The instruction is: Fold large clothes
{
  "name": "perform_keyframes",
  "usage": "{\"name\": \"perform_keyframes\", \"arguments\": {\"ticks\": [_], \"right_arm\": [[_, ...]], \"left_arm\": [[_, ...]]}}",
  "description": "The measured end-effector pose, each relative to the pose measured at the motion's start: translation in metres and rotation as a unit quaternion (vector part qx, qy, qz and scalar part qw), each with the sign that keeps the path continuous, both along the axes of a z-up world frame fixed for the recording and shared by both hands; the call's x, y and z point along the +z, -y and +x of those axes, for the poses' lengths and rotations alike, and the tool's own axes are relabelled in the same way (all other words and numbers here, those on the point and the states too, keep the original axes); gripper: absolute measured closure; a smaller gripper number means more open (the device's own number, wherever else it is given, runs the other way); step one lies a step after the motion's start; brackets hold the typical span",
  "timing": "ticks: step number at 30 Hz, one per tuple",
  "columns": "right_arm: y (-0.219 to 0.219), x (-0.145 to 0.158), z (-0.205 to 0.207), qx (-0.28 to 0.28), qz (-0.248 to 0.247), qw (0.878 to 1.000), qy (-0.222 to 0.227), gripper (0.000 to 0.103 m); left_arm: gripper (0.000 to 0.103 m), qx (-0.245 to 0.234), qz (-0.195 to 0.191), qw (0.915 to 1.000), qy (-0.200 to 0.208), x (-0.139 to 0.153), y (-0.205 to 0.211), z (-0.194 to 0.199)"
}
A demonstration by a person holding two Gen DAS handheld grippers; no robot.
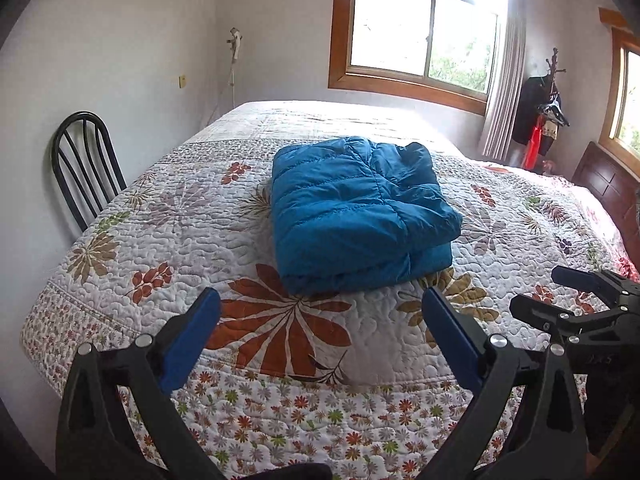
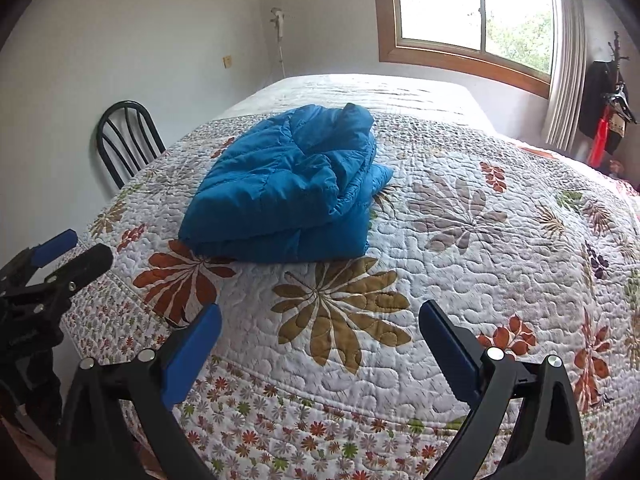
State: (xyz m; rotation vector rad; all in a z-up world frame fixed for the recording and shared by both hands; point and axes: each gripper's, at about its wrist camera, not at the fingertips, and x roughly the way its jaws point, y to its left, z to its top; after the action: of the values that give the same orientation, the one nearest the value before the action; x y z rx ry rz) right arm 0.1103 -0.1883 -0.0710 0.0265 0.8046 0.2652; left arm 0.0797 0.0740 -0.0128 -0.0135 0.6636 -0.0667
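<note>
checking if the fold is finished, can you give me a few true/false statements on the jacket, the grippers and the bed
1. The blue jacket lies folded on the quilt. True.
2. The left gripper is clamped on the jacket. False: its jaws stand open, empty, short of it.
3. The right gripper is open and holds nothing. True.
4. A chair stands on top of the bed. False: it stands beside the bed, by the wall.

**Cloth, plastic, wood and metal**

The blue jacket [image 1: 360, 212] is quilted, faintly shiny cloth. The bedspread [image 1: 168, 220] is stitched, puffy matt cloth. Each tool has matt black plastic arms, blue pads [image 1: 192, 336] and bright metal rivets. The window frame [image 1: 342, 40] is varnished wood; the chair [image 1: 84, 160] is glossy black metal.
</note>
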Motion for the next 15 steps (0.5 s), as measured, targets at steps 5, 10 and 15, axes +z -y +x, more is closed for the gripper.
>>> {"name": "perform_keyframes", "arguments": {"ticks": [5,10,15], "right_arm": [[-0.002,0.000,-0.011,-0.011,-0.012,1.000,0.000,0.004],[-0.003,0.001,-0.021,-0.016,-0.014,1.000,0.005,0.004],[-0.001,0.001,-0.023,-0.024,-0.016,1.000,0.008,0.004]], "left_arm": [[0.003,0.011,0.000,0.9999,0.001,0.001,-0.002,-0.012],[0.003,0.016,0.002,0.9999,0.000,0.001,-0.002,-0.019],[0.003,0.018,0.004,0.9998,0.002,0.002,-0.002,-0.023]]}}
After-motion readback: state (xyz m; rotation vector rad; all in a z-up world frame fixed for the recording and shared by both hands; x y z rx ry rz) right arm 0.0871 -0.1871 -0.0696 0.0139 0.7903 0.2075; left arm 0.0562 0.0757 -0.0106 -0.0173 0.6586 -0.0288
